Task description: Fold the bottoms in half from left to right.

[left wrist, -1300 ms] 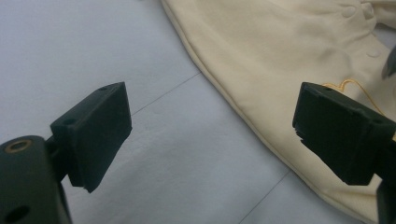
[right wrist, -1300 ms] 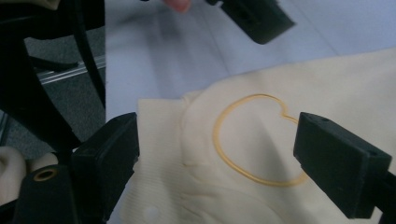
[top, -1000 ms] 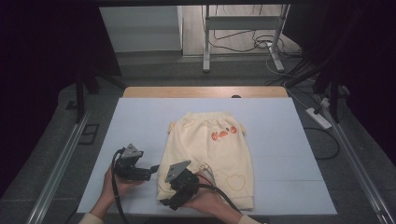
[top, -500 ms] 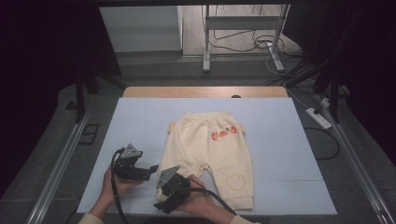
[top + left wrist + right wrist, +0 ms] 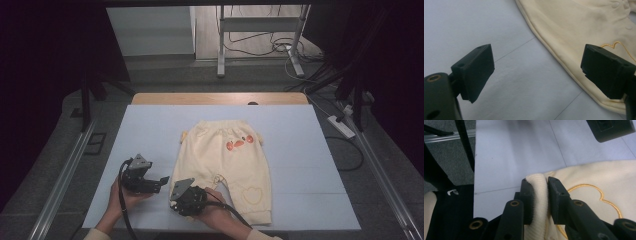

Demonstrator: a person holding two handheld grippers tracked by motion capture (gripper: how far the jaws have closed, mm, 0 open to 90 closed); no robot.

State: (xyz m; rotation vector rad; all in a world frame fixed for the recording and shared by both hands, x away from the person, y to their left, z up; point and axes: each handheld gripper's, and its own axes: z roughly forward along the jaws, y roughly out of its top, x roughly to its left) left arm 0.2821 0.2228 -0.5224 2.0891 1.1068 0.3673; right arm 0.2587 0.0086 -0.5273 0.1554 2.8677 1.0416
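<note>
Right gripper (image 5: 540, 192) clamped on the ribbed cuff (image 5: 539, 185) of the cream trousers (image 5: 227, 162), apparently so that leg can be lifted or folded, while the left gripper (image 5: 537, 72), jaws spread and empty, waits just beside the trouser edge.

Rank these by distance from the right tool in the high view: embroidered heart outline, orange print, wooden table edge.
From the right tool, nearest first:
1. Embroidered heart outline, on the pale yellow trousers' near leg.
2. Orange print, by the waistband.
3. Wooden table edge, far side.
</note>
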